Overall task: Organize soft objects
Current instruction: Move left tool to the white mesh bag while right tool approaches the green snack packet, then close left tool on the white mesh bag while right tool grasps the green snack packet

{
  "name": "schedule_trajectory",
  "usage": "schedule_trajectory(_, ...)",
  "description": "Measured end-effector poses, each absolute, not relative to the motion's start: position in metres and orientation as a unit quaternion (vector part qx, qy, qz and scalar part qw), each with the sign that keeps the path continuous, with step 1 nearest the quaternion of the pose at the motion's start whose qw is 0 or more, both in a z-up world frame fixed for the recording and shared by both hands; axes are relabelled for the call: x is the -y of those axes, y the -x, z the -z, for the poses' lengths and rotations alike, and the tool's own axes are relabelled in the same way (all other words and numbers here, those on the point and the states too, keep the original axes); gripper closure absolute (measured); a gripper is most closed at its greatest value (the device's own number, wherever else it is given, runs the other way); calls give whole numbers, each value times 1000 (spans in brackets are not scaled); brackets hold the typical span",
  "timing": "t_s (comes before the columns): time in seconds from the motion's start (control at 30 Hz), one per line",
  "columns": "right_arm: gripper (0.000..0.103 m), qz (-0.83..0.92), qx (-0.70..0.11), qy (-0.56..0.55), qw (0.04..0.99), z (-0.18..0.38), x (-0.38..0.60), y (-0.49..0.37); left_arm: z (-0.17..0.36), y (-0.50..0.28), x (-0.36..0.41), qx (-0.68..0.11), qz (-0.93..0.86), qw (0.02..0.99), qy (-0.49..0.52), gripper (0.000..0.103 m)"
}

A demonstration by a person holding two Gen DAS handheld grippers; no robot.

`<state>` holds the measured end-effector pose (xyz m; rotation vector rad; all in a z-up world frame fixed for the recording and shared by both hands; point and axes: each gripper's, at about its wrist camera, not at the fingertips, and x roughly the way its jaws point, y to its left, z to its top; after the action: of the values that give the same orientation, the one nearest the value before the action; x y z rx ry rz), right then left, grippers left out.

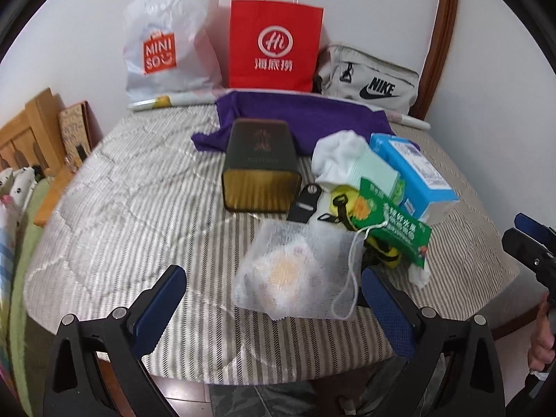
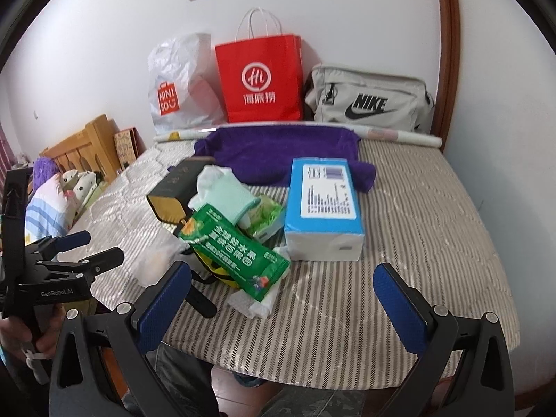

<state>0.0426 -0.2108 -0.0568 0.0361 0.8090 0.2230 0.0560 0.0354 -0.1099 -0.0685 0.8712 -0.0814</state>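
Hovering over the near edge of the bed (image 1: 121, 191), the left hand-held gripper (image 1: 274, 290) has its jaws spread with the mesh pouch (image 1: 295, 278) lying right between them, straight ahead. The right hand-held gripper (image 2: 281, 293), also spread and empty, faces the blue tissue pack (image 2: 323, 205) further off, so the left is nearer.

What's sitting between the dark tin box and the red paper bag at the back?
A purple towel lies between the dark box and red bag, clearest in the left wrist view.

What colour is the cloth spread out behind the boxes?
Purple: the cloth shows best in the right wrist view.
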Motion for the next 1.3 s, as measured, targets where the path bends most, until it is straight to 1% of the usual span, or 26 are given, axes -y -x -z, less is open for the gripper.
schedule_trajectory(0.13,0,-110,-412,-26,904,75,212,-53,128,-66,-33,-432,65,899,40,2)
schedule_trajectory(0.43,0,-113,-445,-32,888,105,212,-72,165,-90,-18,-460,100,882,17,2)
schedule_trajectory(0.5,0,-113,-452,-36,884,110,213,-75,169,-93,-19,-459,98,883,18,5)
schedule_trajectory(0.53,0,-113,-455,-37,882,112,214,-77,169,-93,-20,-456,100,884,19,14)
schedule_trajectory(0.57,0,-114,-458,-38,881,115,214,-78,168,-93,-21,-453,100,886,20,27)
schedule_trajectory(0.63,0,-120,-461,-44,878,119,214,-81,167,-93,-26,-450,100,887,31,42)
schedule_trajectory(0.7,0,-121,-465,-46,876,124,213,-84,166,-95,-33,-451,103,886,41,51)
schedule_trajectory(0.73,0,-120,-466,-45,875,125,212,-85,166,-95,-36,-449,102,887,42,59)
schedule_trajectory(0.77,0,-120,-469,-41,874,127,209,-86,167,-96,-38,-448,101,887,43,64)
schedule_trajectory(0.8,1,-121,-470,-37,874,129,207,-87,169,-97,-40,-449,102,887,45,66)
schedule_trajectory(0.87,1,-127,-469,-30,873,130,202,-87,171,-97,-43,-447,104,888,43,79)
schedule_trajectory(0.9,1,-131,-469,-25,873,130,199,-87,171,-96,-43,-444,105,889,41,83)
schedule_trajectory(0.93,1,-133,-468,-22,873,130,197,-87,170,-96,-45,-444,110,888,42,89)
schedule_trajectory(0.97,1,-136,-467,-20,874,130,196,-87,170,-96,-46,-444,112,888,42,92)
schedule_trajectory(1.1,1,-143,-467,-17,872,130,191,-87,172,-96,-49,-447,109,887,39,92)
schedule_trajectory(1.13,1,-144,-467,-17,872,130,190,-88,172,-95,-50,-446,106,888,41,90)
schedule_trajectory(1.2,1,-144,-469,-15,871,131,188,-88,173,-97,-52,-450,110,885,44,78)
schedule_trajectory(1.27,1,-144,-471,-13,870,132,187,-89,172,-96,-54,-448,106,887,44,41)
schedule_trajectory(1.3,1,-144,-472,-13,870,133,187,-90,172,-96,-53,-443,95,891,36,36)
